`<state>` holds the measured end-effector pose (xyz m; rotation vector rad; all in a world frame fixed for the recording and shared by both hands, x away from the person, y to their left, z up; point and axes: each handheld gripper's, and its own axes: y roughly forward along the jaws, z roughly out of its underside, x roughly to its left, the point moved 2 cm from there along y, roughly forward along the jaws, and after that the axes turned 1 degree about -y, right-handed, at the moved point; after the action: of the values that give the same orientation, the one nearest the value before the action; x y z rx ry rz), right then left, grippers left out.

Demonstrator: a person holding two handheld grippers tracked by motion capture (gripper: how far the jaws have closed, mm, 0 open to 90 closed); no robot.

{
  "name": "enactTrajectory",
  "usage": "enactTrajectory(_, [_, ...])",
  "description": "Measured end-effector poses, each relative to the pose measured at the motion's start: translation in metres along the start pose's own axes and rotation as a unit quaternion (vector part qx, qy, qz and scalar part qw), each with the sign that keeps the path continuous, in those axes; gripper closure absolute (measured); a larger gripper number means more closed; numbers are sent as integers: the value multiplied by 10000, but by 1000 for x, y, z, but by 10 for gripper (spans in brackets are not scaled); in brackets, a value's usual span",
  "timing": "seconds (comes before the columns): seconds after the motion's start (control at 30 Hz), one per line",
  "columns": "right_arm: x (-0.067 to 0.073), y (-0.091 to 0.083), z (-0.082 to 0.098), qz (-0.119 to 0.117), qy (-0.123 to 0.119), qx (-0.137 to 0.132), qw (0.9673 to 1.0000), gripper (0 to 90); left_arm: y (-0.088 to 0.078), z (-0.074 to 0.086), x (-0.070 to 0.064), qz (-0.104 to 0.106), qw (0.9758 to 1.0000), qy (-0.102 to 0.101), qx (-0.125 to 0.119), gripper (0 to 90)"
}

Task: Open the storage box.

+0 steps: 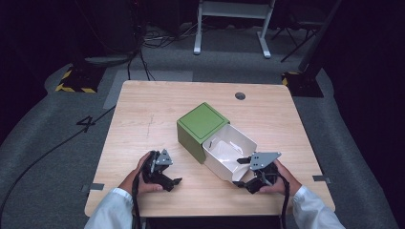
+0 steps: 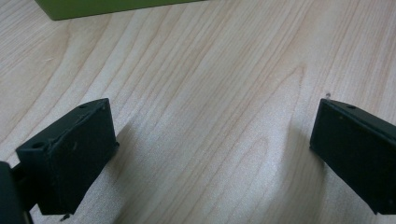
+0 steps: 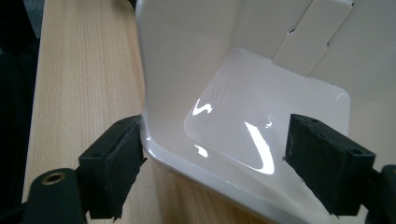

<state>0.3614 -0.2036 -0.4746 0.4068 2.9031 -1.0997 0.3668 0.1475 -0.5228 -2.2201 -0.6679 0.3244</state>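
Your left hand-held gripper [image 1: 165,174] rests near the near-left edge of the wooden table [image 1: 143,114], its jaws apart over bare wood, clamped on nothing. Your right hand-held gripper [image 1: 248,174] is at the near right, jaws apart, straddling the near wall of the white box [image 1: 229,152]: one jaw outside it, the other over the glossy inside. The white box lies open on its side at the table's middle, touching the green box [image 1: 200,126] just beyond it to the left
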Motion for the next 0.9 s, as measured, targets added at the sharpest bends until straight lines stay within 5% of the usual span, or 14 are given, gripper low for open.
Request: enactTrajectory(0.9, [-8, -48, 24, 577, 215, -152, 9980, 198, 0, 0, 0, 0, 10000, 0, 1, 5])
